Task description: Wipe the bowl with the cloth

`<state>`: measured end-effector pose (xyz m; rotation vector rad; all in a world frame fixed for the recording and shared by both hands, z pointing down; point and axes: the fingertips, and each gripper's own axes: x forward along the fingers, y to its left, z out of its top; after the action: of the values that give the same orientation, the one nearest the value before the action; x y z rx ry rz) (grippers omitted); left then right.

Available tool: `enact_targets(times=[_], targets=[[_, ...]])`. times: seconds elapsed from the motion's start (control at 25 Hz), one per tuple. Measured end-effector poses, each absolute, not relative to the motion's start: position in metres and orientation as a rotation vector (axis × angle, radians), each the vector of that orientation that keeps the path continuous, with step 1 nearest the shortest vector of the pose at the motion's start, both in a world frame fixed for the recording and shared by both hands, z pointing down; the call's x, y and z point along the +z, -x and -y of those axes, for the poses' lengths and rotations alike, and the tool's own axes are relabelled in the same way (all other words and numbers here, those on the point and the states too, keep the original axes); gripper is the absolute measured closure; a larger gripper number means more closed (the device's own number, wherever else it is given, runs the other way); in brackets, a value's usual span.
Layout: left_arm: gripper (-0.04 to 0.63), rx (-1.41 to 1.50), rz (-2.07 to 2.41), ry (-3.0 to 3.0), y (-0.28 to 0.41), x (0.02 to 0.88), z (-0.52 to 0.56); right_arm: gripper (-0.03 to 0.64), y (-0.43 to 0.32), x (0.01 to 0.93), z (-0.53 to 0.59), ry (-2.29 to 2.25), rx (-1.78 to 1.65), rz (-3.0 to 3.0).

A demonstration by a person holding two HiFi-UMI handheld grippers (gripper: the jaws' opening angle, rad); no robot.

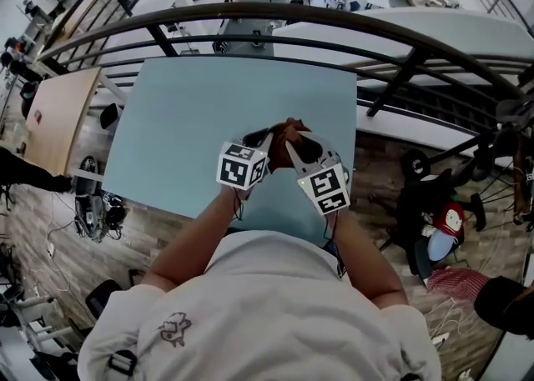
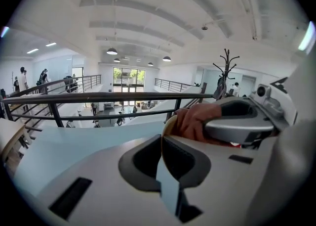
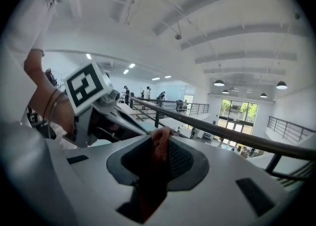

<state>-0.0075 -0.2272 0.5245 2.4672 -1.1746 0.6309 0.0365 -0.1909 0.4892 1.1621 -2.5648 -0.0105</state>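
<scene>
Both grippers are held up close together over the light blue table [image 1: 200,121]. My left gripper [image 2: 165,166] is shut on the thin tan rim of the bowl [image 2: 166,130], which stands edge-on between its jaws. My right gripper [image 3: 155,163] is shut on the rust-coloured cloth [image 3: 159,143]. In the left gripper view the cloth [image 2: 195,120] is bunched against the bowl's inside, with the right gripper's finger [image 2: 237,127] over it. The head view shows the cloth [image 1: 289,127] between the left gripper [image 1: 265,139] and the right gripper [image 1: 295,146]; most of the bowl is hidden there.
A dark curved railing [image 1: 334,19] runs past the table's far edge, with a lower floor beyond it. A wooden table [image 1: 58,112] stands at the left. Bags and cables [image 1: 442,225] lie on the floor at the right. A coat stand [image 2: 224,69] shows in the left gripper view.
</scene>
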Motion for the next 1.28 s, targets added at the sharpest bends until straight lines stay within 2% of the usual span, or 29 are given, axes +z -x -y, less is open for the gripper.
enact_targets(times=[0.28,0.76,1.04,1.28], targets=[[0.565,0.599,1.15,-2.513,-0.01,0.506,0.214,0.52,-0.031,0.524,0.2,-1.042,-0.156,2.282],[0.561,0.605,1.141,-2.585,-0.021,0.5,0.212,0.52,-0.007,0.542,0.176,-0.766,-0.258,2.184],[0.57,0.619,1.167,-2.541,-0.013,0.516,0.219,0.52,-0.028,0.552,0.169,-0.731,-0.204,2.091],[0.571,0.613,1.147,-2.549,-0.02,0.514,0.219,0.52,-0.054,0.533,0.189,-0.831,-0.32,1.945]])
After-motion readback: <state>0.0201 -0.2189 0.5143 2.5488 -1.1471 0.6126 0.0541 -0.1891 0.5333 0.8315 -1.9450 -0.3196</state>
